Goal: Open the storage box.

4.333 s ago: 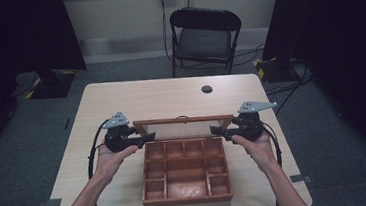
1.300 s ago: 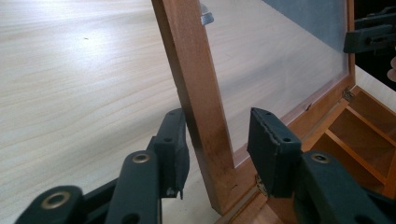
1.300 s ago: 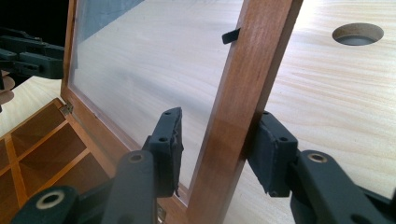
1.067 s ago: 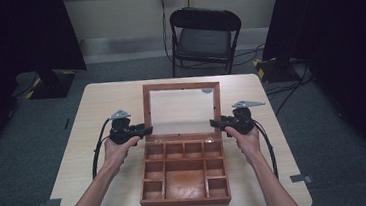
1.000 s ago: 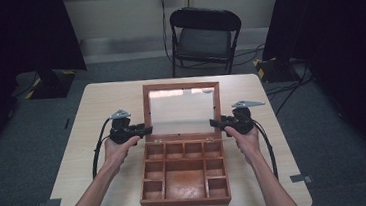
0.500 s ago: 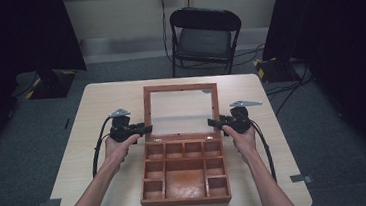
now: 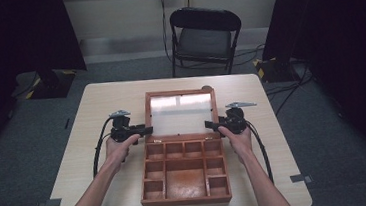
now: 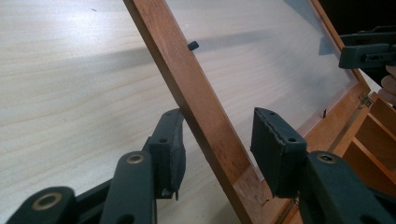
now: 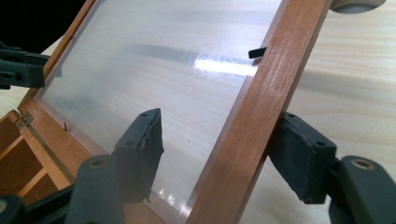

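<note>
A wooden box [image 7: 187,201] with several empty compartments stands on the table, its front toward the person. Its hinged lid [image 7: 181,114], a wooden frame around a clear pane, stands open and leans back. My left gripper [image 7: 146,131] is open astride the lid's left rail [image 8: 205,126]; one pad [image 8: 170,144] sits against the wood, the other stands clear of it. My right gripper [image 7: 210,125] is open astride the right rail [image 9: 247,126], with its outer pad [image 9: 299,154] against the wood. The left gripper [image 8: 218,119] and right gripper [image 9: 222,119] face each other across the pane.
The light wooden table [image 7: 96,105] has bare room left, right and behind the box. A small dark round object [image 7: 206,87] lies just behind the lid's far right corner. A black folding chair [image 7: 204,36] stands beyond the table. Cables trail from both grippers.
The lid has swung up from nearly flat over the box to standing open, and now leans slightly farther back. Both grippers have stayed at its side rails and moved back with it.
</note>
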